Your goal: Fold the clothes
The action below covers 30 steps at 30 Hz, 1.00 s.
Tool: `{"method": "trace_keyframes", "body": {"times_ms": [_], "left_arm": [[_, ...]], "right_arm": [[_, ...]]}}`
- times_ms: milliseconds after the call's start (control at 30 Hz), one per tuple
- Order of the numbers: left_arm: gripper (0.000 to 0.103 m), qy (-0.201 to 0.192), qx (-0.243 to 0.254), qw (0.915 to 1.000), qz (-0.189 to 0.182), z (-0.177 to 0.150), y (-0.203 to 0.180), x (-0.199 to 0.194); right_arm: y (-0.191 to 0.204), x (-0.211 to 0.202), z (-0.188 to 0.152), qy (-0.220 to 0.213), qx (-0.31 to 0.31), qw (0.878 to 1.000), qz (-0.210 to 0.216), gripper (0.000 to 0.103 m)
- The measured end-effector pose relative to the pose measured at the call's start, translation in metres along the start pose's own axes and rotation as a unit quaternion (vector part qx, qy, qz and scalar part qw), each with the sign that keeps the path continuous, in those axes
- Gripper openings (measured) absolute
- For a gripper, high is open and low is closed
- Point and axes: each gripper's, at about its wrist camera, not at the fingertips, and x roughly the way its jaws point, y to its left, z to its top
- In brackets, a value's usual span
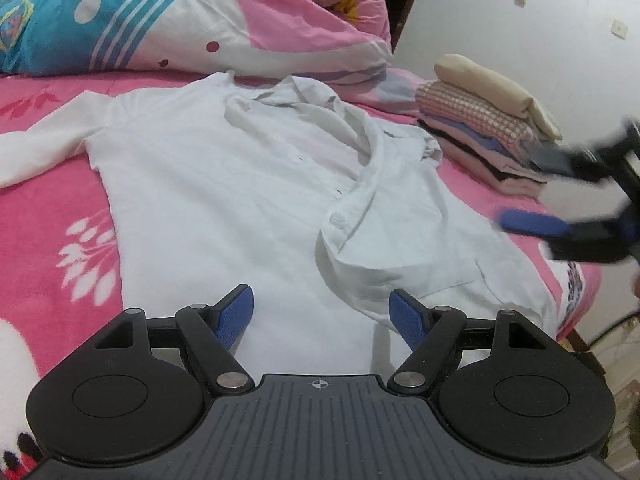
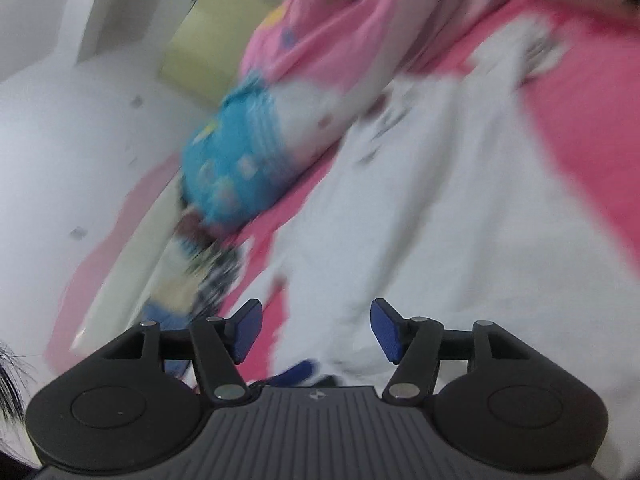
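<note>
Your bed, covered in a bright pink fleece blanket with white leaf prints (image 1: 48,216), carries everything, with a rolled pink, white and turquoise quilt (image 1: 168,16) bunched along its far side. On the blanket the white button-front collared shirt (image 1: 224,184) lies spread face up, its left sleeve stretched out, its placket rumpled and one front panel curled over near the hem; by my reading no fold has been made in it yet, so this garment is all still to do. Beside its right shoulder stands a stack of folded clothes topped by a cream piece (image 1: 488,120), which looks finished. Your left gripper (image 1: 322,314) hovers over the hem, jaws apart and empty; your right gripper (image 2: 316,330) is likewise apart, gripping nothing, above the shirt's right edge.
</note>
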Motion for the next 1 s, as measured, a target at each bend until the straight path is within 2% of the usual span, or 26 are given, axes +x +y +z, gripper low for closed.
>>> {"method": "trace_keyframes", "body": {"times_ms": [33, 100, 200, 300, 400, 467, 567, 633, 733, 833, 900, 1000], "left_arm": [[0.075, 0.0, -0.001, 1.0, 0.0, -0.001, 0.0, -0.001], [0.075, 0.0, -0.001, 1.0, 0.0, -0.002, 0.001, -0.001], [0.075, 0.001, 0.001, 1.0, 0.004, -0.001, -0.001, -0.002], [0.075, 0.001, 0.001, 0.9999, 0.012, 0.0, -0.003, -0.006], [0.075, -0.001, -0.006, 0.9998, 0.019, 0.0, -0.001, -0.014], [0.075, -0.002, -0.021, 0.9997, 0.012, 0.0, 0.002, -0.019], [0.075, 0.006, -0.079, 0.9961, -0.037, -0.001, 0.015, -0.025], [0.075, 0.014, -0.128, 0.9884, -0.081, -0.002, 0.026, -0.028], [0.08, 0.037, -0.194, 0.9684, -0.152, -0.005, 0.041, -0.026], [0.084, 0.057, -0.229, 0.9525, -0.193, -0.011, 0.045, -0.023], [0.086, 0.065, -0.233, 0.949, -0.202, -0.014, 0.042, -0.021], [0.087, 0.071, -0.219, 0.9538, -0.193, -0.015, 0.035, -0.02]], "right_arm": [[-0.005, -0.012, -0.002, -0.014, 0.002, 1.0, -0.019, 0.063], [-0.018, -0.022, -0.009, -0.016, 0.013, 0.999, -0.049, 0.063], [-0.035, -0.017, -0.021, 0.006, 0.023, 0.996, -0.086, 0.059], [-0.045, -0.004, -0.024, 0.015, 0.023, 0.995, -0.101, 0.054], [-0.048, 0.006, -0.028, 0.017, 0.011, 0.995, -0.099, 0.035], [-0.046, 0.006, -0.031, 0.023, -0.006, 0.995, -0.092, 0.005], [-0.031, -0.001, -0.038, 0.025, -0.051, 0.996, -0.067, 0.001], [-0.006, -0.007, -0.049, 0.022, -0.119, 0.992, -0.045, 0.001], [0.024, -0.017, -0.069, 0.038, -0.22, 0.974, -0.044, 0.001], [0.045, -0.017, -0.096, 0.068, -0.308, 0.948, -0.036, 0.001], [0.058, -0.015, -0.122, 0.096, -0.369, 0.924, -0.023, 0.001], [0.072, -0.004, -0.159, 0.135, -0.441, 0.887, -0.025, 0.001]]}}
